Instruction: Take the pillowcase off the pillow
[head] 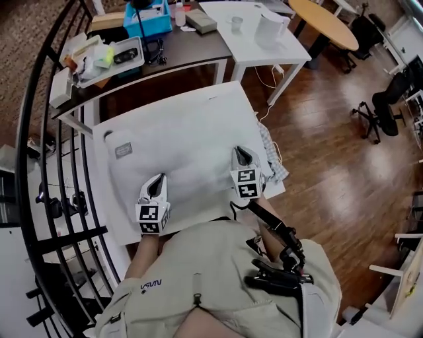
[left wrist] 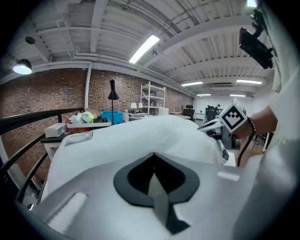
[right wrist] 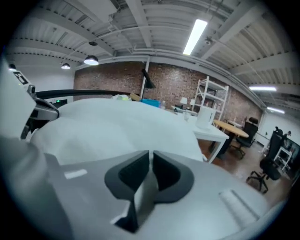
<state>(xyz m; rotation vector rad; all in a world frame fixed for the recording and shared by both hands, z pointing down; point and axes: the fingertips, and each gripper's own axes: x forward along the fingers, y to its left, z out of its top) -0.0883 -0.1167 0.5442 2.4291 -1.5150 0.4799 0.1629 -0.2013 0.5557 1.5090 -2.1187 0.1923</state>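
Note:
A white pillow in its pillowcase (head: 178, 142) lies across a small white table (head: 221, 92); a grey label (head: 123, 150) sits near its far left corner. Both grippers rest at the pillow's near edge. The left gripper (head: 158, 179) is shut, its tips (left wrist: 152, 154) against the fabric; no cloth shows between them. The right gripper (head: 239, 153) is closed to a thin slit with a sliver of white pillowcase (right wrist: 117, 126) in it (right wrist: 150, 153). The right gripper's marker cube (left wrist: 233, 117) shows in the left gripper view.
A black railing (head: 59, 185) curves along the left. Behind the pillow stand a dark desk (head: 192, 46) with a cluttered tray (head: 109, 56) and blue box (head: 147, 16), a white table (head: 258, 39) and a round wooden table (head: 324, 20). Checked cloth (head: 272, 155) hangs at the table's right.

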